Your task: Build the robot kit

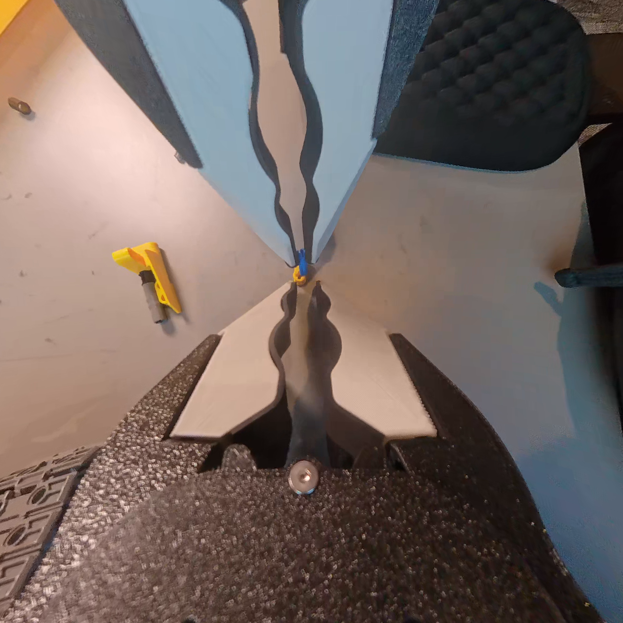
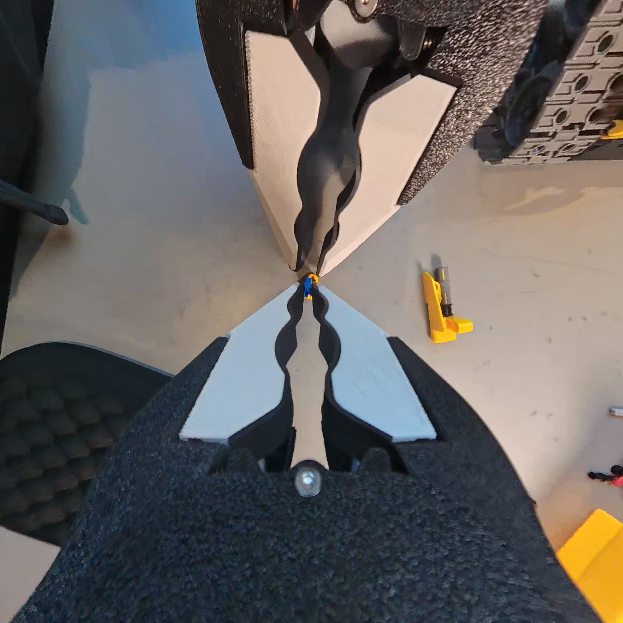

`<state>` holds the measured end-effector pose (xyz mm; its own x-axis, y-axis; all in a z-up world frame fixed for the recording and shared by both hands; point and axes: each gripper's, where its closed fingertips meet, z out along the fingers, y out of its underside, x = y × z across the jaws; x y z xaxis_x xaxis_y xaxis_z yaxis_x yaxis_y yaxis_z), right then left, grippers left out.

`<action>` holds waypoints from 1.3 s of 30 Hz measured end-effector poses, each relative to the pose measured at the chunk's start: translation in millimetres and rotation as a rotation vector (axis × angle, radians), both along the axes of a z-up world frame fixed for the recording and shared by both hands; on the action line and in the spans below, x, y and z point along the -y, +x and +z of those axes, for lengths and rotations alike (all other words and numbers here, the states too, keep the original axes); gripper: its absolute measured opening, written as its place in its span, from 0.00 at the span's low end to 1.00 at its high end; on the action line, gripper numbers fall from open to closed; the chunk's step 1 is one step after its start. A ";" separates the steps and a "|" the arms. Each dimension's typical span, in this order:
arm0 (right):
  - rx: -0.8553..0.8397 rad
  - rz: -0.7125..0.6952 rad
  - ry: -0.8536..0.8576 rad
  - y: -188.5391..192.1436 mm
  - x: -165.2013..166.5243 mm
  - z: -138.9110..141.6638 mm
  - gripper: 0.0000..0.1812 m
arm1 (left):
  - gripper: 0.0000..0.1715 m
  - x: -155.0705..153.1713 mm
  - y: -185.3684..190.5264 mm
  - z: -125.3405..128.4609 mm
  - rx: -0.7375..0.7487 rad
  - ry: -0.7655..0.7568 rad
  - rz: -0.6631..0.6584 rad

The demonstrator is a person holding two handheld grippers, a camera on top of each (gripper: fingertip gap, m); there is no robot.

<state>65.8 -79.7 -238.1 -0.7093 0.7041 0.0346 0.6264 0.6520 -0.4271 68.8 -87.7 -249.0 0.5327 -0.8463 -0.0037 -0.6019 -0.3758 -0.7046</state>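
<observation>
Currently the two grippers meet tip to tip above a pale grey table (image 1: 421, 236), each facing the other.

Right gripper (image 2: 306, 289): its grey fingers (image 2: 256, 367) with black wavy pads are drawn nearly together at the tips and pinch a small blue pin (image 2: 306, 288). The pin lies between the fingertips, one end projecting forward. In the left wrist view the same pin (image 1: 302, 259) shows at the tips of the far gripper (image 1: 302, 261).

Left gripper (image 1: 305, 286): its tips stand a little apart, with a narrow gap between them. A small yellow ring-shaped piece (image 1: 298, 273) sits just ahead of these tips, touching the blue pin. Whether the left fingertips actually grip the yellow piece cannot be told; it lies at the very edge of the gap. In the right wrist view the yellow piece (image 2: 313, 277) shows at the tips of the opposite gripper (image 2: 307, 269), against the forward end of the pin.

Surroundings:
- A yellow plastic bracket with a grey cylinder (image 1: 150, 279) lies flat on the table, well apart from the grippers; it also shows in the right wrist view (image 2: 443, 303).
- A black quilted cushion (image 1: 499, 84) lies at the table edge, behind the right gripper.
- A grey perforated block (image 2: 573, 101) stands beyond the left gripper.
- A yellow box corner (image 2: 596, 556) sits at the table's near edge.
</observation>
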 end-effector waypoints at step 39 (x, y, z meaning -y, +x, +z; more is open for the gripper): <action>-0.361 -0.081 -0.111 -21.5 15.4 76.1 0.03 | 0.01 -2.2 -10.0 72.8 0.187 0.376 0.063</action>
